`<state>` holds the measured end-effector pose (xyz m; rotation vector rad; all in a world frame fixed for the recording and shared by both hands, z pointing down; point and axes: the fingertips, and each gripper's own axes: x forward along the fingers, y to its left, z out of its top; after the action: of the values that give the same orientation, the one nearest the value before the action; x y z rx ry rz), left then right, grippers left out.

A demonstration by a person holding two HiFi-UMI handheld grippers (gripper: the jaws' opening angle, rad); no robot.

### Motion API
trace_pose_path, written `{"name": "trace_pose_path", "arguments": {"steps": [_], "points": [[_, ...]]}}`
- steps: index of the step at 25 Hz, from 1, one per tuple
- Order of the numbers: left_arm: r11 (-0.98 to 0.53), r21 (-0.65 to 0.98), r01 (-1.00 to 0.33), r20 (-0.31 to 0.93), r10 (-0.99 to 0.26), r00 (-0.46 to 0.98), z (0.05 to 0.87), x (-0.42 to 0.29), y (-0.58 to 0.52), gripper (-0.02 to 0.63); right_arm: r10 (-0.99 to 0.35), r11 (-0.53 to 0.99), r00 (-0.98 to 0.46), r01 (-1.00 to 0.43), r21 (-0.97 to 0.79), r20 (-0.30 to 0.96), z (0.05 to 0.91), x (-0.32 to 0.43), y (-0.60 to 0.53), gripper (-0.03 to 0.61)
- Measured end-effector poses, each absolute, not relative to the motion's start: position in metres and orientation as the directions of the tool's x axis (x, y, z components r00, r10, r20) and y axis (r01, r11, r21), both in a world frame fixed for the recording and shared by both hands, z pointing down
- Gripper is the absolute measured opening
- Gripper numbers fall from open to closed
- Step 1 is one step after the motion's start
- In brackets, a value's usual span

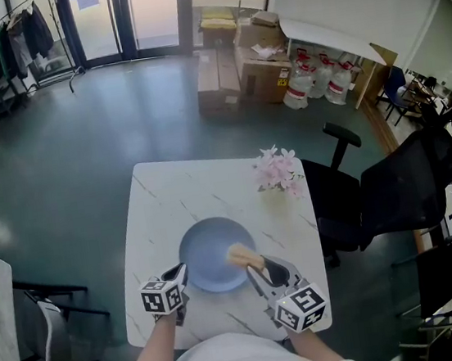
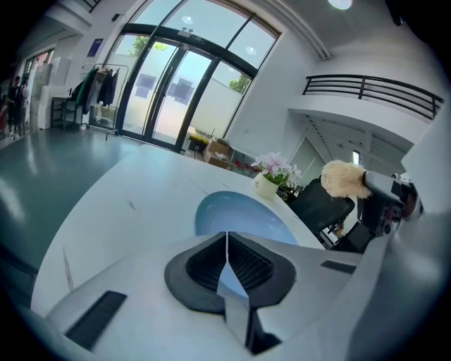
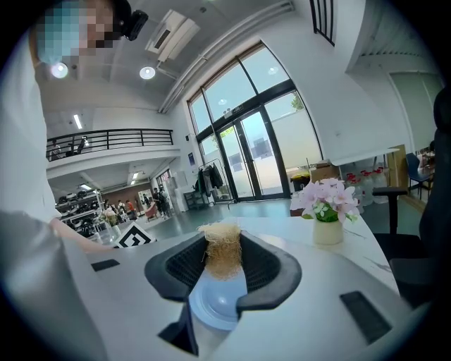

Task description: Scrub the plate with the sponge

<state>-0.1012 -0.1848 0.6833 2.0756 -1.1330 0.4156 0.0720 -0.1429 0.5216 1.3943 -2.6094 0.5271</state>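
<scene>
A round blue plate (image 1: 211, 252) lies on the white marble table (image 1: 160, 209), near its front edge. My right gripper (image 1: 255, 264) is shut on a tan fibrous sponge (image 1: 243, 256), which hangs over the plate's right part. In the right gripper view the sponge (image 3: 222, 252) stands upright between the pads, with the plate (image 3: 215, 303) below. My left gripper (image 1: 180, 272) is at the plate's left rim. Its jaws meet in the left gripper view (image 2: 227, 238) with nothing seen between them, and the plate (image 2: 239, 211) lies just ahead.
A small white vase of pink flowers (image 1: 276, 170) stands at the table's far right corner. Black office chairs (image 1: 376, 189) crowd the table's right side. Another chair (image 1: 51, 322) is at the left. Cardboard boxes (image 1: 236, 67) sit on the floor beyond.
</scene>
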Motion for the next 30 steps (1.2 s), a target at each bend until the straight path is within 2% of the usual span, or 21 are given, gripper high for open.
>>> {"name": "trace_pose_path", "arguments": {"steps": [12, 14, 15, 30], "points": [[-0.298, 0.443, -0.846, 0.618, -0.582, 0.529, 0.702, -0.106, -0.191, 0.045, -0.775, 0.51, -0.563, -0.825, -0.243, 0.287, 0.524, 0.072, -0.144, 0.141], [-0.282, 0.455, -0.845, 0.623, -0.578, 0.528, 0.705, -0.106, -0.192, 0.181, -0.775, 0.509, -0.563, -0.826, -0.244, 0.289, 0.524, 0.072, -0.144, 0.141], [-0.276, 0.46, -0.844, 0.626, -0.574, 0.528, 0.708, -0.106, -0.193, 0.19, -0.774, 0.508, -0.562, -0.826, -0.244, 0.29, 0.524, 0.072, -0.144, 0.141], [-0.245, 0.462, -0.852, 0.688, -0.508, 0.519, 0.737, -0.105, -0.205, 0.19, -0.779, 0.495, -0.549, -0.835, -0.242, 0.302, 0.526, 0.077, -0.146, 0.141]]}}
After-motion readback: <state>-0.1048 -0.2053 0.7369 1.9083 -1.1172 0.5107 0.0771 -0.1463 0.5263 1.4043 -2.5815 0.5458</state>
